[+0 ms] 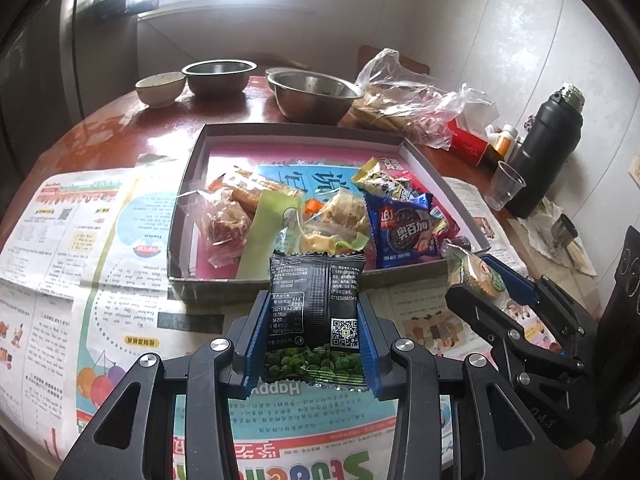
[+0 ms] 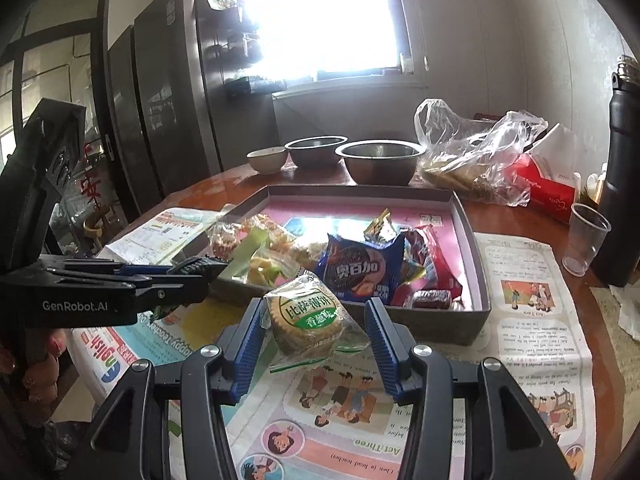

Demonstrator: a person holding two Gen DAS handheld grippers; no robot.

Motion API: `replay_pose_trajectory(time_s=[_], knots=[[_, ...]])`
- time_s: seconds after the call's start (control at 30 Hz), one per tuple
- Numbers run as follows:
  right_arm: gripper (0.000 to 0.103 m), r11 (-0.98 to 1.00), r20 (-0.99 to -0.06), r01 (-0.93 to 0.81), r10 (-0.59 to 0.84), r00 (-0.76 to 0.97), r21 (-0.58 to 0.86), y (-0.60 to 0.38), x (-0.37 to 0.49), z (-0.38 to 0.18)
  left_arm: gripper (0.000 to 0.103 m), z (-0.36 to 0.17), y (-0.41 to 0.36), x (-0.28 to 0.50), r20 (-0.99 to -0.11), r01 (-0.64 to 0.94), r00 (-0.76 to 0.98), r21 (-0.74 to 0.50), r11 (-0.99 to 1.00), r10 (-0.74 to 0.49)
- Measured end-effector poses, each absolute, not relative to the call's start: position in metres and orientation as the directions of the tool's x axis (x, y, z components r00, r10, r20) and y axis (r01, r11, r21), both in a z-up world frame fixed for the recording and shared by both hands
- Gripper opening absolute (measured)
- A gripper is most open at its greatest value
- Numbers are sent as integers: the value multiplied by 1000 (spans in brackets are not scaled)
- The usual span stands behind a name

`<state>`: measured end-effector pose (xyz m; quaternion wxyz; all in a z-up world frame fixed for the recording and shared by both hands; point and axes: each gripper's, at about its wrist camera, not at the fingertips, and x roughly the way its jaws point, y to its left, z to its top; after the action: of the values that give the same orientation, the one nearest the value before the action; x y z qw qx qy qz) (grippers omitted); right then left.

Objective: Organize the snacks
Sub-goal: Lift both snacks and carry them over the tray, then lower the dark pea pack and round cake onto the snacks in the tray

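Observation:
My left gripper (image 1: 316, 312) is shut on a black green-pea snack packet (image 1: 316, 316), held just in front of the near wall of the shallow snack box (image 1: 304, 130). My right gripper (image 2: 316, 320) is shut on a clear-wrapped round cracker pack with a green label (image 2: 308, 320), also just short of the box (image 2: 472, 240). It shows in the left wrist view (image 1: 476, 276) at the box's near right corner. The box holds several wrapped snacks, among them a blue cookie packet (image 1: 404, 232).
Newspaper (image 1: 80, 248) covers the near table. Behind the box stand two steel bowls (image 1: 312, 94), a small ceramic bowl (image 1: 160, 88) and a plastic bag of food (image 1: 408, 108). At right are a red tissue box (image 1: 468, 144), a plastic cup (image 1: 504, 188) and a black flask (image 1: 544, 144).

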<state>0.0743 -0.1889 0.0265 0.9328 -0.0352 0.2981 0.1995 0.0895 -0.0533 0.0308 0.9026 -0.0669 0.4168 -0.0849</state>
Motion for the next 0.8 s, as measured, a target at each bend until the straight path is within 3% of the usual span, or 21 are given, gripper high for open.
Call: replay_pose_trajectory(time_s=[0.8], knots=[[51, 947, -523, -308, 306, 796, 85, -213, 120, 53, 42, 41, -38, 136, -739, 47, 648, -206, 977, -187]])
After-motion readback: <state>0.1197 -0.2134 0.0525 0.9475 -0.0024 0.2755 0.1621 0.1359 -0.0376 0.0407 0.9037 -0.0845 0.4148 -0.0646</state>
